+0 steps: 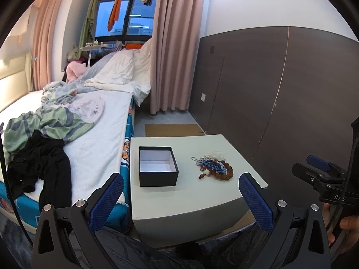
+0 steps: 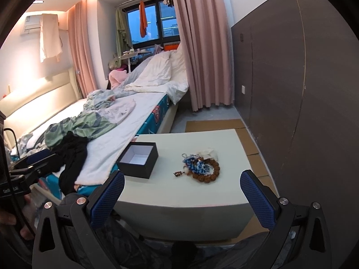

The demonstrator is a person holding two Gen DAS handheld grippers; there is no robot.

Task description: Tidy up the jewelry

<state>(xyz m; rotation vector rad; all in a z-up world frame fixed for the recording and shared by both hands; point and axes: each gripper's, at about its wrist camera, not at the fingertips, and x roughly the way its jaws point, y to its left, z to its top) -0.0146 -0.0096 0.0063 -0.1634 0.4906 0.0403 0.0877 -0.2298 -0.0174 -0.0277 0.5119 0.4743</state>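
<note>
A bedroom: an unmade bed (image 1: 94, 121) with clothes strewn on it, pink curtains, a dark panelled wall, and a pale desk (image 1: 193, 197) set against the bed's side. On the desk stands an open black box (image 1: 158, 166) with a white, empty inside, toward the edge next to the bed. The jewelry (image 1: 215, 167), a heap of brown beads, blue beads and a thin chain, lies well apart from it toward the edge by the wall, touching a scrap of white cloth (image 1: 215, 153).

The left gripper (image 1: 180, 198) and the right gripper (image 2: 182, 198) both hang off the near edge, jaws spread wide, holding nothing.

The step is likely the 1st pick. The right gripper is better placed: come down over the brown bead ring, close on 1 strand only, lift slowly so tangled pieces fall free. The heap's long axis runs roughly from the far edge toward the near edge, its loose beaded tail trailing toward the box.
</note>
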